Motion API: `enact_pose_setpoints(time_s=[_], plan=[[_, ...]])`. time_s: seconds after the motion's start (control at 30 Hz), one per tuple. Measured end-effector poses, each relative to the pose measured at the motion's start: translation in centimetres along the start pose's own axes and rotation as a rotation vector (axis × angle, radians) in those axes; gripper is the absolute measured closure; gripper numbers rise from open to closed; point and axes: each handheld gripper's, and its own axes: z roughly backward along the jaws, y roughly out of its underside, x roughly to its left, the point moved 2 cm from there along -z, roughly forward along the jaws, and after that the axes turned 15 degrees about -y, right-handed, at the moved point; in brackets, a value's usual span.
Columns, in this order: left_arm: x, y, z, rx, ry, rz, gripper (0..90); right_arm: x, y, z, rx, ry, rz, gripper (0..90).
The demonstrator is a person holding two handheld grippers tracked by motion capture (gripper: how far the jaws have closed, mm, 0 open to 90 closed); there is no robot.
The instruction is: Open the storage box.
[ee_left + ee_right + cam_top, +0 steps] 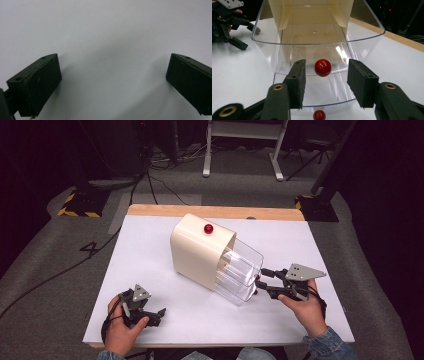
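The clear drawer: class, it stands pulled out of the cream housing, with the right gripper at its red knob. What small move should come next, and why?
Probably draw the right gripper straight back. Its fingers stand apart on either side of the red knob without touching it, and the clear drawer already stands well out of the cream housing.

A clear plastic drawer [240, 272] with a red ball knob [322, 67] stands pulled halfway out of its cream housing [197, 247].

Clear drawer [240, 275] blocks the table [150, 265] middle; left side seemingly free.
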Motion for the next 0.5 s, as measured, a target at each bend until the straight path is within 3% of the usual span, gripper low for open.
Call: enact_pose_setpoints(time_s=[0.17, 0.3, 0.5], plan=[[0.0, 0.0, 0.0, -0.001, -0.001, 0.0, 0.0, 0.1, 0.0, 0.9, 0.0, 0.002, -0.002, 46.3], [0.0, 0.0, 0.0, -0.001, 0.0, 0.001, 0.0, -0.2, 0.3, 2.0, 0.02, 0.039, 0.005, 43.6], [0.0, 0.0, 0.0, 0.0, 0.0, 0.001, 0.0, -1.0, 1.3, 4.2, 0.044, 0.094, -0.044, 41.8]])
